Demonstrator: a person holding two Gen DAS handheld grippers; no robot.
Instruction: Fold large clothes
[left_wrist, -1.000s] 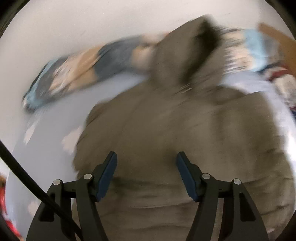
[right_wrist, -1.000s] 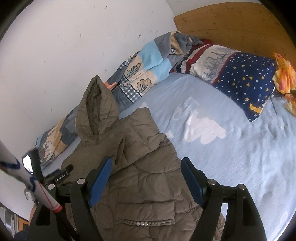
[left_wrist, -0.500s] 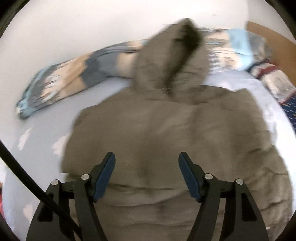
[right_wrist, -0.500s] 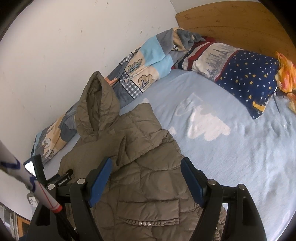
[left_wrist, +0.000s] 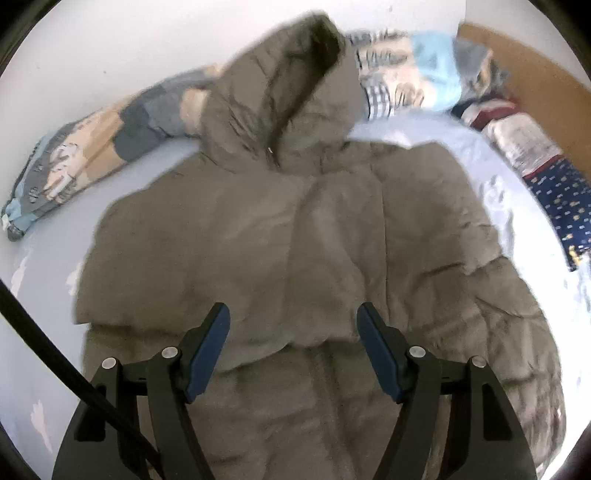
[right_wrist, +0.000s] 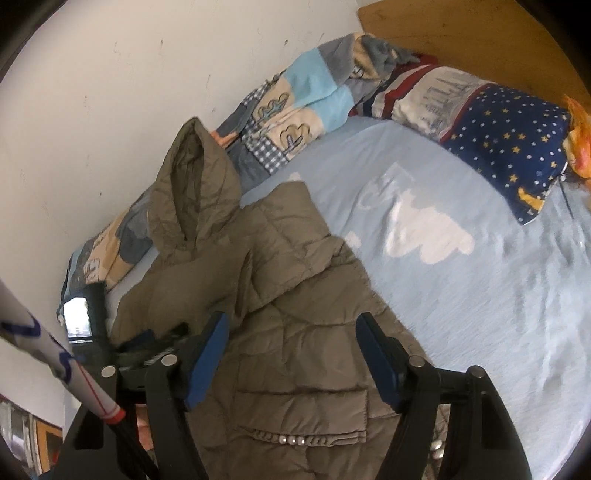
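Note:
An olive hooded puffer jacket (left_wrist: 295, 229) lies spread on the light blue bed sheet (left_wrist: 44, 280), its hood (left_wrist: 280, 99) propped toward the wall. My left gripper (left_wrist: 293, 345) hovers open over the jacket's middle, with nothing pressed between its blue pads (left_wrist: 207, 349). In the right wrist view the same jacket (right_wrist: 280, 280) is seen from its side, with a flap pocket and snaps near the bottom. My right gripper (right_wrist: 291, 354) hangs above that part; its jaws are closing a little and the pads do not press on the fabric. The left gripper's black body (right_wrist: 147, 343) shows blurred at the left.
A rolled patchwork quilt (right_wrist: 295, 107) runs along the white wall. A striped pillow and a navy star pillow (right_wrist: 517, 144) lie by the wooden headboard (right_wrist: 461, 33), with orange cloth (right_wrist: 580, 136) at the far right. A white pole (right_wrist: 55, 354) and a black cable (left_wrist: 55, 362) cross the lower left.
The left wrist view has swung so the jacket and hood sit centred and sharper. The right gripper has sunk slightly toward the jacket and its jaws have narrowed a little.

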